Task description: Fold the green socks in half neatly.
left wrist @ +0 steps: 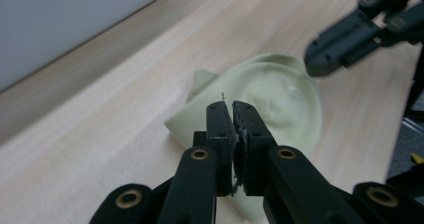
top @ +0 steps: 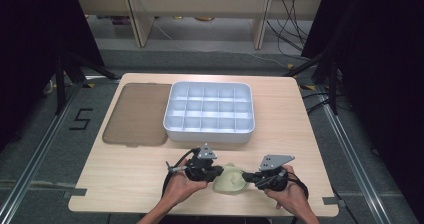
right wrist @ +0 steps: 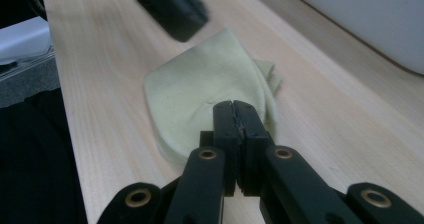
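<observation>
A crumpled pale yellow-green cloth [top: 230, 180] lies near the table's front edge, between the two hand-held grippers. My left gripper [top: 221, 172] comes at it from the left and my right gripper [top: 246, 175] from the right, tips facing each other. In the left gripper view the jaws [left wrist: 232, 107] are shut together just over the cloth's [left wrist: 285, 96] near edge, and I see no cloth between them. The right gripper's jaws [right wrist: 233, 105] are shut too, tips at the cloth's [right wrist: 200, 84] near side.
A white tray [top: 210, 136] with several empty compartments stands mid-table behind the cloth. Its brownish translucent lid [top: 136, 115] lies flat to the tray's left. The wooden table [top: 295, 134] is bare on the right. Dark stands and cables flank the table.
</observation>
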`<state>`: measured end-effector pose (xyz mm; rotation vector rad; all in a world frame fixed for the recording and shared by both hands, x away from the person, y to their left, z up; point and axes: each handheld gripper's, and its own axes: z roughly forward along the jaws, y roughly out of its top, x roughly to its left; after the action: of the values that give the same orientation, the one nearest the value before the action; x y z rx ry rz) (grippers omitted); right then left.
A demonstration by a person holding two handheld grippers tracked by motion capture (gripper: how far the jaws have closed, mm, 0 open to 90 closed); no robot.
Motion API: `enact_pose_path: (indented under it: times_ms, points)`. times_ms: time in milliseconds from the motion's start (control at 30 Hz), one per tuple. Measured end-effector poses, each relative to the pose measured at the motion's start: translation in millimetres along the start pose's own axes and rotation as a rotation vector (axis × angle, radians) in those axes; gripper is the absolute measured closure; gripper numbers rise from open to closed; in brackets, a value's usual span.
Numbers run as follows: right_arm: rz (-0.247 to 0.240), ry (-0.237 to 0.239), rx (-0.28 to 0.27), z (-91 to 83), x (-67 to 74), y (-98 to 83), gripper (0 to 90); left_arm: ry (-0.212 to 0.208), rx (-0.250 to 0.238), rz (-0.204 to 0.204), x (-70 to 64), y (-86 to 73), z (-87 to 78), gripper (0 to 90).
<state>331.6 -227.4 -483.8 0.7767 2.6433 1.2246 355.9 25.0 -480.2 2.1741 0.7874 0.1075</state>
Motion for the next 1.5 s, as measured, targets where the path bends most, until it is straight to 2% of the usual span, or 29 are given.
enact_pose_path:
  times_ms: [33, 100, 133, 167, 200, 233, 267, 367, 400, 500, 567, 733, 833, 900, 967, 1000, 1033, 1100, 1300, 1333, 1367, 1400, 1433, 1467, 1500]
  points:
    - [0.001, 0.011, 0.002, 2.5, 3.2, 0.1, 89.3, 0.016, 0.012, -0.003, 4.4, 2.3, 7.5, 85.6]
    - [0.002, 0.011, 0.012, 3.0, 4.5, 0.1, 89.3, 0.019, 0.024, -0.004, 8.3, 1.8, 12.0, 85.7]
    - [0.003, 0.015, 0.025, 7.3, 6.2, -1.4, 89.3, 0.028, 0.045, -0.024, 14.2, -1.8, 20.8, 85.7]
    - [0.000, 0.015, 0.038, 8.3, 5.3, -2.1, 89.3, 0.026, 0.057, -0.027, 16.3, -4.3, 24.4, 85.8]
    - [-0.002, 0.011, 0.044, 9.7, 4.8, -3.1, 89.3, 0.026, 0.057, -0.027, 16.3, -4.3, 24.4, 86.1]
    - [0.001, 0.009, 0.048, 11.0, 4.0, -4.3, 89.3, 0.015, 0.046, -0.047, 18.3, -5.2, 24.4, 86.2]
    - [0.007, 0.013, 0.056, 12.0, 3.6, -5.4, 89.3, 0.019, 0.040, -0.035, 18.9, -4.0, 22.3, 85.7]
    - [0.004, 0.009, 0.062, 12.5, 2.8, -6.4, 89.3, 0.023, 0.027, -0.044, 17.7, -1.7, 16.7, 85.1]
    - [0.010, 0.009, 0.047, 10.8, 3.3, -4.8, 89.0, 0.018, 0.016, -0.029, 16.4, -1.1, 12.0, 84.5]
    - [0.010, -0.002, 0.027, 7.6, 3.6, -1.8, 89.0, 0.012, 0.008, -0.028, 13.0, -2.1, 8.5, 83.8]
    - [0.002, -0.015, 0.012, 5.5, 1.3, 1.1, 88.9, 0.008, 0.024, -0.012, 10.1, -4.8, 7.4, 83.1]
    - [0.016, -0.020, 0.040, 8.0, -2.7, -1.6, 88.9, 0.015, 0.057, -0.023, 14.4, -12.1, 15.0, 83.0]
    - [0.018, -0.023, 0.051, 9.4, -4.7, -3.4, 88.9, 0.014, 0.045, -0.035, 14.7, -13.6, 16.5, 83.2]
    - [0.027, -0.021, 0.063, 10.8, -5.8, -5.6, 88.9, 0.014, 0.051, -0.022, 14.3, -13.3, 15.1, 83.1]
    - [0.028, -0.019, 0.077, 12.3, -6.4, -7.1, 88.9, 0.015, 0.053, -0.020, 13.4, -13.0, 14.0, 83.2]
    - [0.027, -0.024, 0.084, 13.3, -6.3, -7.9, 88.9, 0.017, 0.037, -0.043, 11.6, -12.9, 13.4, 83.4]
    - [0.026, -0.025, 0.084, 13.3, -6.3, -7.8, 88.9, 0.017, 0.039, -0.027, 11.8, -12.3, 11.7, 83.7]
    - [0.034, -0.022, 0.082, 11.7, -5.8, -6.9, 89.0, 0.017, 0.034, -0.028, 10.4, -12.7, 8.7, 84.8]
    - [0.021, -0.042, 0.034, 6.4, -9.2, 0.6, 89.0, -0.004, 0.010, -0.020, 1.7, -14.8, -4.1, 85.2]
    - [0.018, -0.044, 0.021, 8.2, -10.8, 5.9, 89.0, -0.016, 0.013, -0.006, -4.3, -17.9, -7.9, 85.5]
    - [0.017, -0.050, 0.018, 10.3, -11.3, 8.6, 89.0, -0.016, 0.013, -0.006, -4.3, -17.9, -7.9, 85.6]
    - [0.011, -0.051, 0.010, 13.1, -12.7, 11.2, 89.0, -0.024, 0.023, -0.004, -10.3, -23.3, -8.0, 85.6]
    - [0.013, -0.052, 0.011, 15.9, -13.7, 13.3, 89.0, -0.035, 0.040, 0.016, -11.2, -25.8, -7.8, 85.4]
    - [0.013, -0.050, 0.020, 18.5, -14.9, 14.8, 89.0, -0.035, 0.040, 0.016, -11.2, -25.8, -7.8, 85.2]
    - [0.014, -0.049, 0.032, 21.1, -15.7, 15.5, 88.9, -0.037, 0.045, -0.007, -13.9, -31.2, -3.6, 84.9]
